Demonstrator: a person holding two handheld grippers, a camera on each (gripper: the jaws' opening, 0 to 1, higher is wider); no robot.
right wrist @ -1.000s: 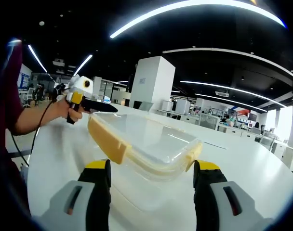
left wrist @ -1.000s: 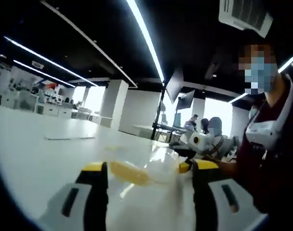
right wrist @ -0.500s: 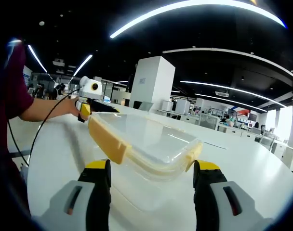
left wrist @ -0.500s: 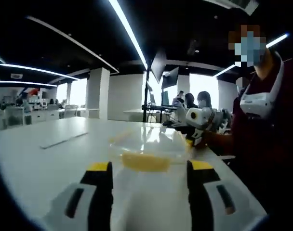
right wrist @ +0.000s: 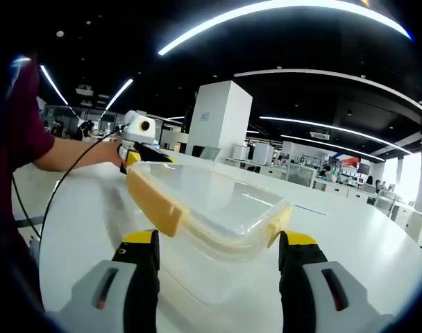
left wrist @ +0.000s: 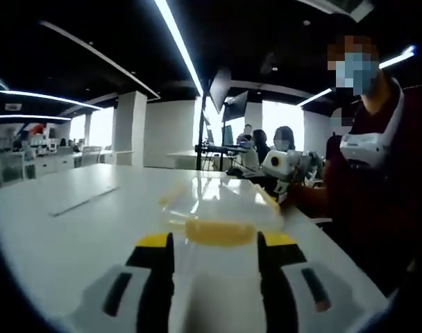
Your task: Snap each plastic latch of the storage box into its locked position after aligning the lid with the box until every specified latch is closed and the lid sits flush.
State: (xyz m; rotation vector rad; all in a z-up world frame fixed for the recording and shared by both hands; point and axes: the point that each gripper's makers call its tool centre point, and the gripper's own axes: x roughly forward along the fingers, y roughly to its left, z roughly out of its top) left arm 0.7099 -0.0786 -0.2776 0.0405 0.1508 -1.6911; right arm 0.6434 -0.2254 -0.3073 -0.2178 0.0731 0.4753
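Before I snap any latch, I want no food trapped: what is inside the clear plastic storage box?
Through the clear plastic storage box and its lid, only the white table shows; nothing appears inside. The yellow latches hide the rim edges behind them.

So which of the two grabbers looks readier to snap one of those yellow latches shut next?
Probably the left gripper: its jaws sit close on either side of a yellow latch. The right gripper has wide-open jaws, with the box between them.
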